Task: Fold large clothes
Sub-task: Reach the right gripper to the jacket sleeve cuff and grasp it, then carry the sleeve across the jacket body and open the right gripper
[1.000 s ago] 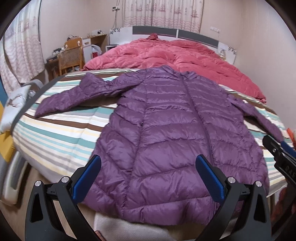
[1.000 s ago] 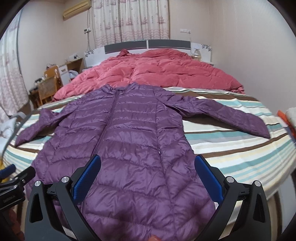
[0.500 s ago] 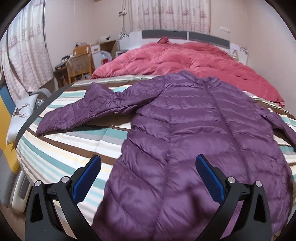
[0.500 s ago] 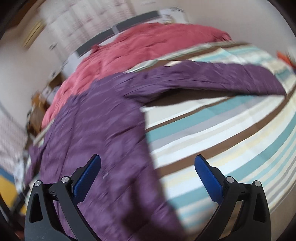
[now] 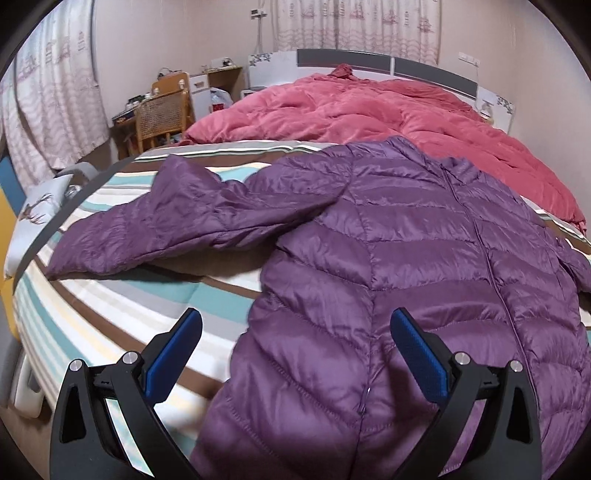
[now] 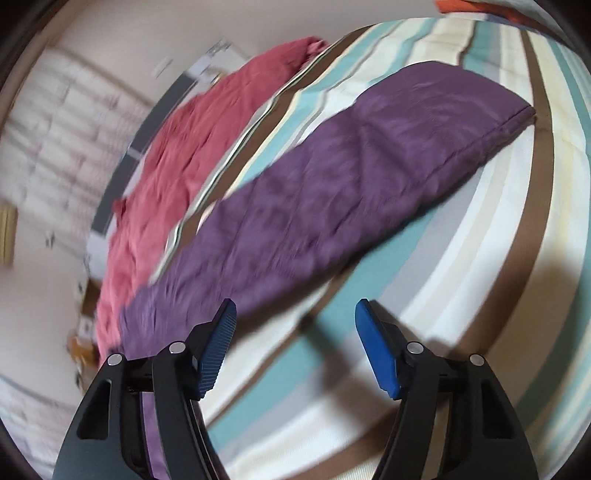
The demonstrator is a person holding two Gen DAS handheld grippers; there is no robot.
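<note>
A purple quilted down coat [image 5: 388, 266] lies spread flat, front up, on a striped bedspread [image 5: 122, 314]. Its left sleeve [image 5: 177, 225] stretches out toward the bed's left edge. My left gripper [image 5: 295, 350] is open and empty, low over the coat's left side near the hem. In the tilted, blurred right wrist view, the coat's right sleeve [image 6: 332, 184] lies stretched across the striped bedspread [image 6: 480, 277], its cuff at the upper right. My right gripper [image 6: 295, 347] is open and empty just below the sleeve's middle.
A pink-red duvet [image 5: 369, 110] is bunched at the head of the bed; it also shows in the right wrist view [image 6: 192, 147]. A wooden chair [image 5: 162, 110] and desk stand at the far left. A pillow [image 5: 37, 210] lies off the bed's left edge. Something orange [image 6: 480, 9] lies at the bed's edge.
Both grippers have moved forward over the bed. The left one shifted toward the coat's left side; the right one swung right and tilted toward the right sleeve, and its fingers have narrowed a little but stay open.
</note>
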